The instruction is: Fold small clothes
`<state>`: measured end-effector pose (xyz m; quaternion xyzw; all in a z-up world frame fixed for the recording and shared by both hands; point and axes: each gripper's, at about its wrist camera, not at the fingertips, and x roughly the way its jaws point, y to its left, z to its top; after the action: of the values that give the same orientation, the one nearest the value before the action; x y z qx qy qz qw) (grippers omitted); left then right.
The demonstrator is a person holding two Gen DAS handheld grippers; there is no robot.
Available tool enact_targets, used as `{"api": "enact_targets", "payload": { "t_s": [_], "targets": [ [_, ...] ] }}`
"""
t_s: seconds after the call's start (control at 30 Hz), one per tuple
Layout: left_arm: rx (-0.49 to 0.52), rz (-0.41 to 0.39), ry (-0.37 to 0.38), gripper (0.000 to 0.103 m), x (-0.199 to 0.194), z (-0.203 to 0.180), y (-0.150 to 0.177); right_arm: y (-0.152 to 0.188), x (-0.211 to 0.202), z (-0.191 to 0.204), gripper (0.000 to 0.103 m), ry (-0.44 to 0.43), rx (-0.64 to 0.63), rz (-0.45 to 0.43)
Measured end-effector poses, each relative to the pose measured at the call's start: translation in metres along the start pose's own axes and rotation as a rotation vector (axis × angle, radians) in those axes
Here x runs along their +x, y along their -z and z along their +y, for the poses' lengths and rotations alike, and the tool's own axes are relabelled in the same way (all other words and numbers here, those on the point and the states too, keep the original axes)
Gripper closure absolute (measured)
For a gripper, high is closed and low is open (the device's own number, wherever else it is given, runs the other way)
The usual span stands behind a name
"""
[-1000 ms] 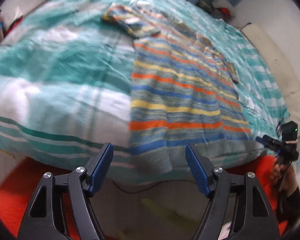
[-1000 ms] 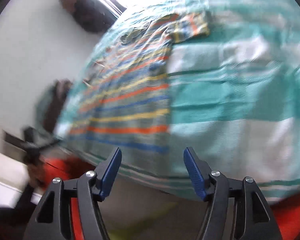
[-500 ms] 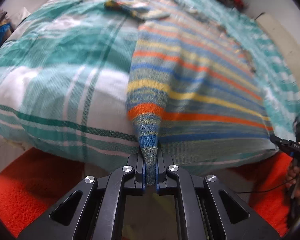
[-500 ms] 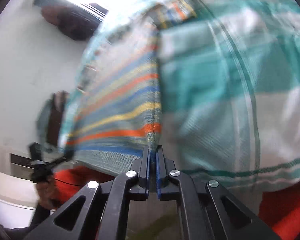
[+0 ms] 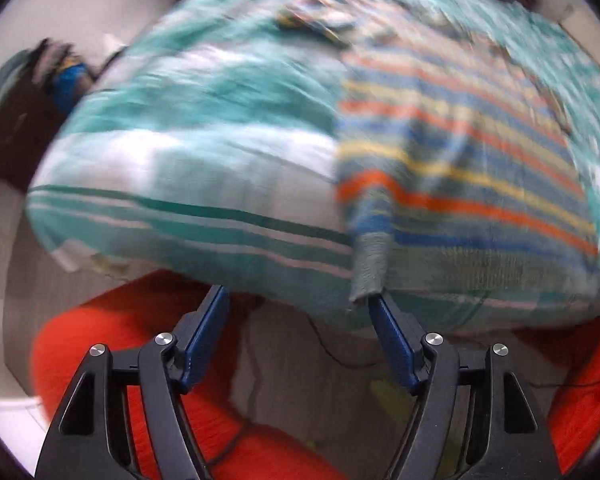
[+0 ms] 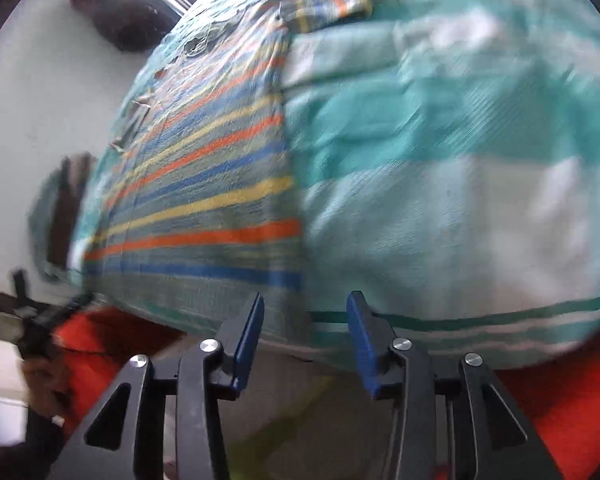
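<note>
No brand, label or writing can be read in either view; both are blurred. The left gripper (image 5: 298,304) points steeply down over the near edge of the bed, its jaws spreading wide with nothing pressed between the blue pads (image 5: 392,344); a pinched-up corner of the striped shirt (image 5: 460,168) stands just at the tip of the right-hand pad, whether touching it cannot be told. The right gripper (image 6: 304,312) is likewise tilted down, jaws opening and partly apart, the shirt's hem edge lying just beyond the gap, not clamped. The shirt lies spread flat on the teal-and-white checked bedspread (image 6: 460,140), sleeve (image 6: 332,0) at the far end; orange fabric (image 5: 108,344) shows below.
</note>
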<state>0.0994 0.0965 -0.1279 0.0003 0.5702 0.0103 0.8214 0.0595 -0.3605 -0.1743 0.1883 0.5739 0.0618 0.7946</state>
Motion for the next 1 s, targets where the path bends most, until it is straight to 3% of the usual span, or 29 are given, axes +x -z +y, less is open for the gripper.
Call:
{"api": "enact_targets", "payload": {
  "t_s": [0.13,0.27,0.33,0.4,0.47,0.53,0.6,0.7,0.73,0.8,0.9,1.0],
  "targets": [
    [-0.122,-0.112,-0.021,0.025,-0.029,0.022,-0.024,-0.046,-0.052,0.009,0.057,0.205,-0.188,-0.104],
    [-0.144,-0.189,0.041,0.02,-0.028,-0.002,-0.048,-0.137,-0.061,0.033,0.056,0.249,-0.294,-0.223],
    [-0.115,-0.204,0.082,0.019,-0.018,-0.028,-0.058,-0.186,-0.035,0.043,0.056,0.213,-0.303,-0.231],
    [-0.05,-0.201,0.118,0.018,-0.001,-0.062,-0.064,-0.227,0.006,0.049,0.057,0.164,-0.267,-0.186],
    [0.028,-0.154,0.124,0.018,0.02,-0.091,-0.065,-0.266,0.055,0.052,0.058,0.144,-0.221,-0.145],
    [0.081,-0.112,0.114,0.019,0.037,-0.108,-0.059,-0.286,0.087,0.056,0.067,0.15,-0.19,-0.143],
    [0.117,-0.097,0.1,0.019,0.048,-0.116,-0.048,-0.303,0.109,0.053,0.069,0.141,-0.144,-0.162],
    [0.154,-0.14,0.089,0.015,0.045,-0.115,-0.033,-0.311,0.137,0.038,0.095,0.114,-0.089,-0.131],
    [0.158,-0.138,0.091,0.014,0.046,-0.114,-0.035,-0.311,0.134,0.029,0.097,0.071,-0.069,-0.137],
    [0.139,-0.131,0.107,0.014,0.046,-0.109,-0.039,-0.307,0.115,0.018,0.103,0.033,-0.044,-0.18],
    [0.11,-0.136,0.119,0.013,0.049,-0.108,-0.04,-0.296,0.073,-0.01,0.103,0.0,-0.002,-0.235],
    [0.129,-0.154,0.097,0.012,0.049,-0.113,-0.037,-0.292,0.047,-0.029,0.103,0.079,-0.026,-0.248]
  ]
}}
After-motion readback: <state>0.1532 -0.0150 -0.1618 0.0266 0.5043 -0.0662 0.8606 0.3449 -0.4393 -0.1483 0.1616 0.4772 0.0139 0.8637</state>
